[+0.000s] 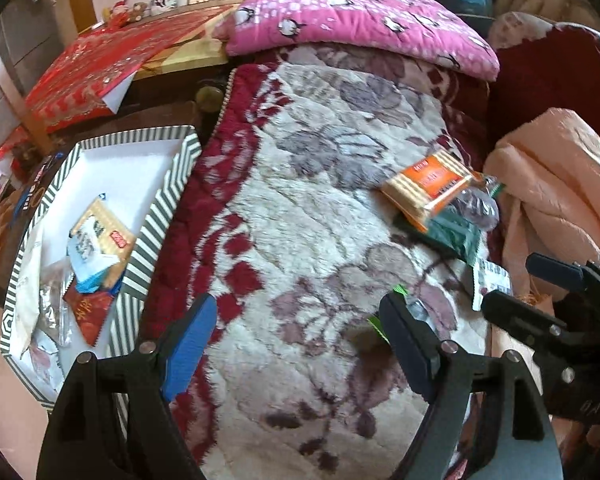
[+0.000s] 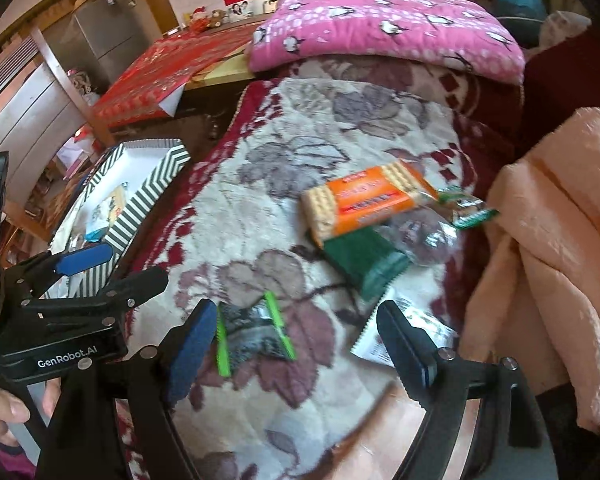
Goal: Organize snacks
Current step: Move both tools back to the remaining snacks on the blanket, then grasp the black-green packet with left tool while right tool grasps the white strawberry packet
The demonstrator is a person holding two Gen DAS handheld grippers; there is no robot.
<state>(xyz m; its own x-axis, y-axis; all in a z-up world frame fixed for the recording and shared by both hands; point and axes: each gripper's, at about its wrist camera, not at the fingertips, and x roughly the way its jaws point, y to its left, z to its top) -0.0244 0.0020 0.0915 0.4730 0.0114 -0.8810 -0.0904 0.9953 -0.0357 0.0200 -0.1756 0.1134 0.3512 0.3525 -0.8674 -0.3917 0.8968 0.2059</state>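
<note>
Between your right gripper point(image 2: 296, 344) fingers lies the small green-edged packet point(image 2: 256, 334), flat on the plush floral blanket point(image 2: 260, 208); both sets of tongs are released, spread wide and holding nothing. Your left gripper point(image 1: 300, 344) hovers over bare blanket with its right finger just beside that same packet. The likely trouble starts here: the pile is soft and deep, so if you close low the pads may pinch fleece along with the wrapper, or the thin packet may slide out sideways. With both tools this near one another, the left one sits close enough to be knocked as you close.

Just beside your right finger a white wrapper point(image 2: 380, 344) lies partly under it, so you may catch two things at once. Farther on, the green sachet point(image 2: 364, 264), the orange biscuit pack point(image 2: 364, 200) and a clear bag point(image 2: 424, 236) overlap in a heap; pulling one will probably drag the rest. A peach quilt point(image 2: 548, 240) crowds their right side.

Off to the left, the striped box point(image 1: 156, 216) already holds several snacks, at the blanket's edge, where a careless drop could push it off. Beyond lies the pink penguin pillow point(image 1: 352, 12).
</note>
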